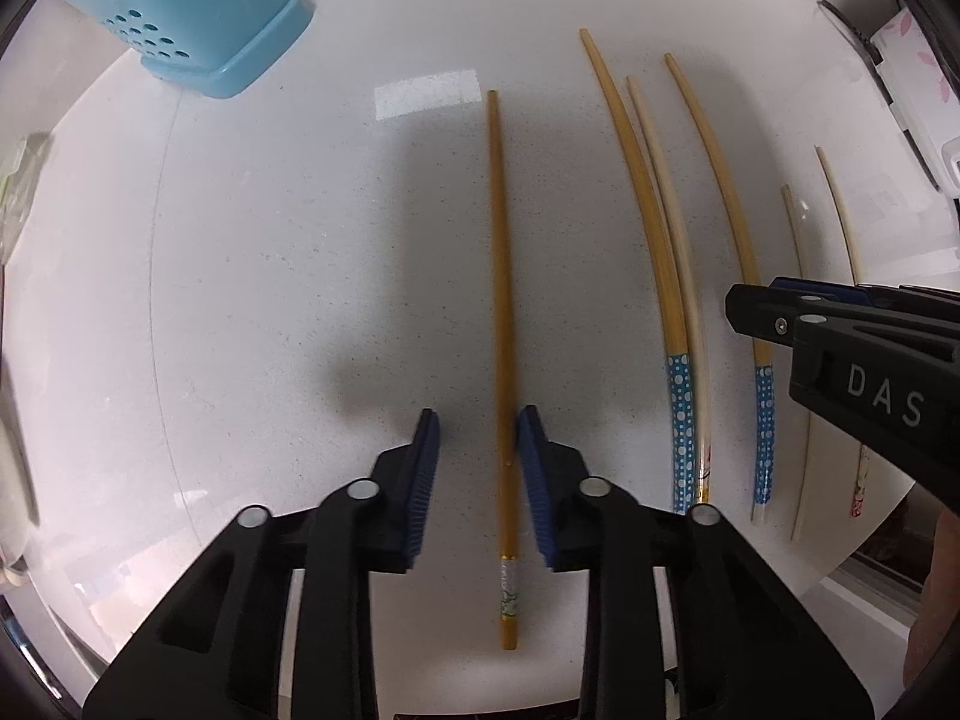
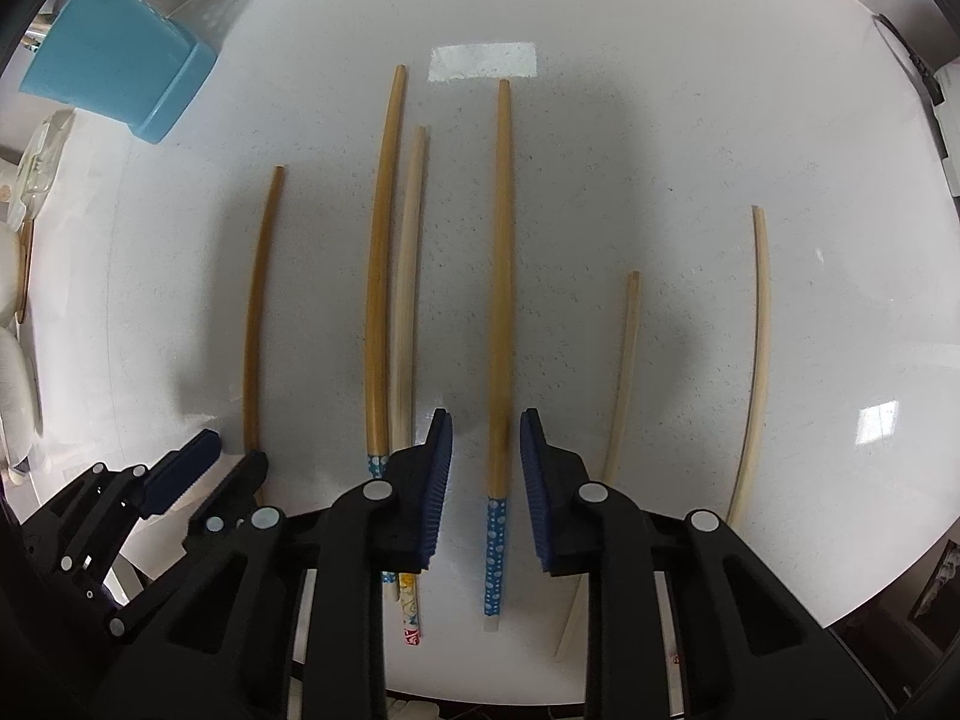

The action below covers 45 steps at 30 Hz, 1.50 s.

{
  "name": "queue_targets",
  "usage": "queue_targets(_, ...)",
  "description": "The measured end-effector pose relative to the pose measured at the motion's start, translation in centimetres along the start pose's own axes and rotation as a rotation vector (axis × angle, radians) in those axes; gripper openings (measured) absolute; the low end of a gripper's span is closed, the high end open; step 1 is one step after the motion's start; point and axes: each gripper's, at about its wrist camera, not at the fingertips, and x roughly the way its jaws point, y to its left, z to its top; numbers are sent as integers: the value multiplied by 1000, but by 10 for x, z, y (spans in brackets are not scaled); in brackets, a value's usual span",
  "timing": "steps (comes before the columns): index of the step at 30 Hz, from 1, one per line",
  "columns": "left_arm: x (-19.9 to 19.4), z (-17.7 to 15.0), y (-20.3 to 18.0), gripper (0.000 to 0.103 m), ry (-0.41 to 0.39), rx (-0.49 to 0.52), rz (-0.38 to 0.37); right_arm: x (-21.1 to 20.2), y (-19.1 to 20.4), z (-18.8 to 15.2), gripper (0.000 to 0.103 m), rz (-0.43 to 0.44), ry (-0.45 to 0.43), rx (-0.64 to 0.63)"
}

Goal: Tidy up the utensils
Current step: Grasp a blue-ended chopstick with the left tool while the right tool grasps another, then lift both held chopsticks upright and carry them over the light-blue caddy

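Surroundings: A blue perforated utensil holder stands at the far left of the white speckled countertop, well apart from the chopsticks; a floral-patterned box sits at the far right edge.
In the way: Nothing lies between either gripper and the stick in front of it.
Chopsticks: Six lie roughly parallel, thick ends toward the cameras. A plain amber chopstick lies alone; two blue-dotted chopsticks and three pale chopsticks lie to its right.
Left gripper: jaws apart, straddling the amber chopstick without touching it.
Right gripper: jaws apart around a blue-dotted chopstick.
Open room: Bare countertop stretches left of the amber stick toward the holder.
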Motion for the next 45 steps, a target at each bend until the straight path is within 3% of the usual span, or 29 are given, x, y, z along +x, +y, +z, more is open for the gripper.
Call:
queue_targets(5, 2, 7, -9, 12, 22, -10, 1, 4, 2, 6, 21, -11, 15, 9)
queue_targets(7, 2, 10, -11, 8, 25, -16, -2, 4, 5, 7, 16, -19, 16, 10)
queue_targets(10, 5, 11, -5, 7, 26, -18, -7, 5, 6, 9, 7, -29, 22, 20)
queue_targets(21, -4, 7, 0, 6, -7, -24, -32, 9, 1, 11, 6, -26, 6, 44)
queue_targets(27, -14, 2, 8, 6, -54, -23, -42, -6, 0, 5, 6, -35, -54, 47)
queue_targets(36, -41, -11, 17, 6, -162, -24, -69, -38, 2, -11, 6, -95, -210, 22)
queue_targets(45, -68, -10, 41, 6, -257, -29, -88, -88, 8, -33, 6, -110, -339, 3)
